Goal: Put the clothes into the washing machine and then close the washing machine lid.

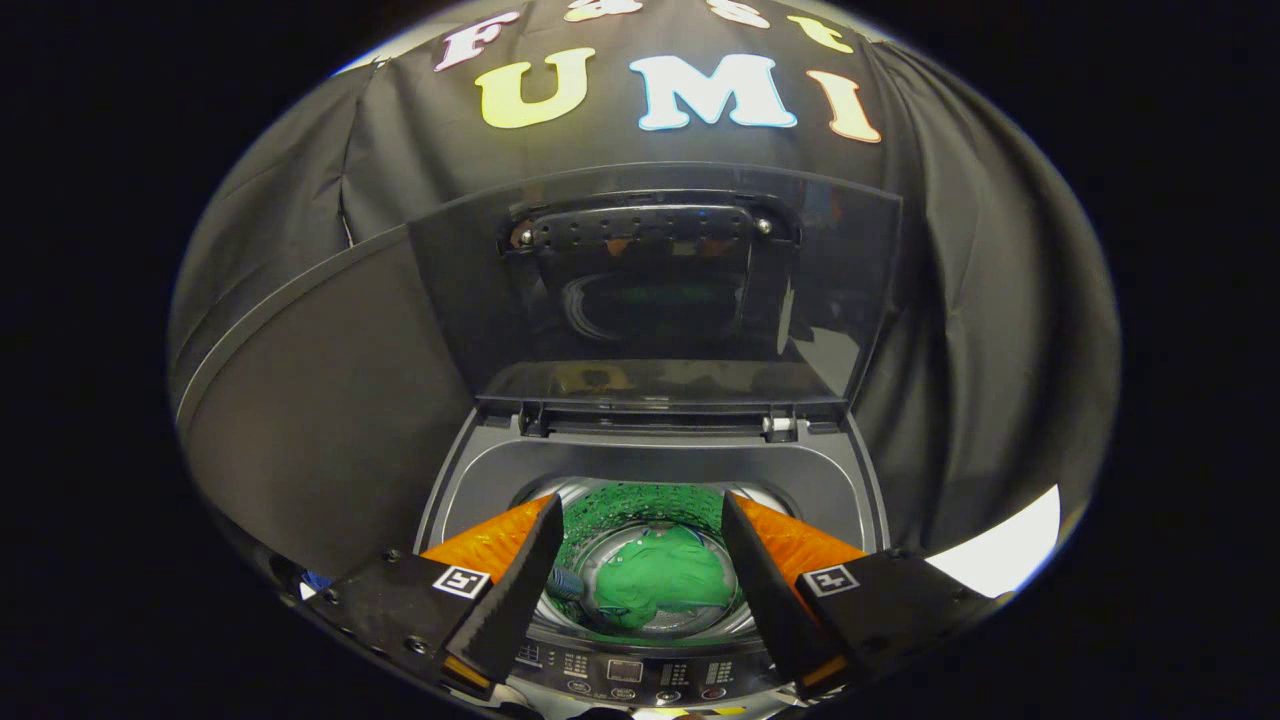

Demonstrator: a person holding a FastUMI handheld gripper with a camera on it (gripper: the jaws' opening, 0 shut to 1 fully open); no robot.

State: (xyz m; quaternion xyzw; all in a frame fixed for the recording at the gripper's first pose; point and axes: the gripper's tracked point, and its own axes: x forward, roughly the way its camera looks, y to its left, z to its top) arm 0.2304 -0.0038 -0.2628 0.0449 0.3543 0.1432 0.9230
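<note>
A top-loading washing machine stands below me with its dark see-through lid raised upright at the back. Down in the steel drum lies a green garment, with a bit of blue cloth beside it at the left. My gripper hovers above the drum mouth, open, with nothing between its fingers. The green garment shows through the gap between them, well below the tips.
The machine's control panel with buttons runs along the near edge under the fingers. A dark panel stands at the machine's left, and black cloth hangs behind and to the right.
</note>
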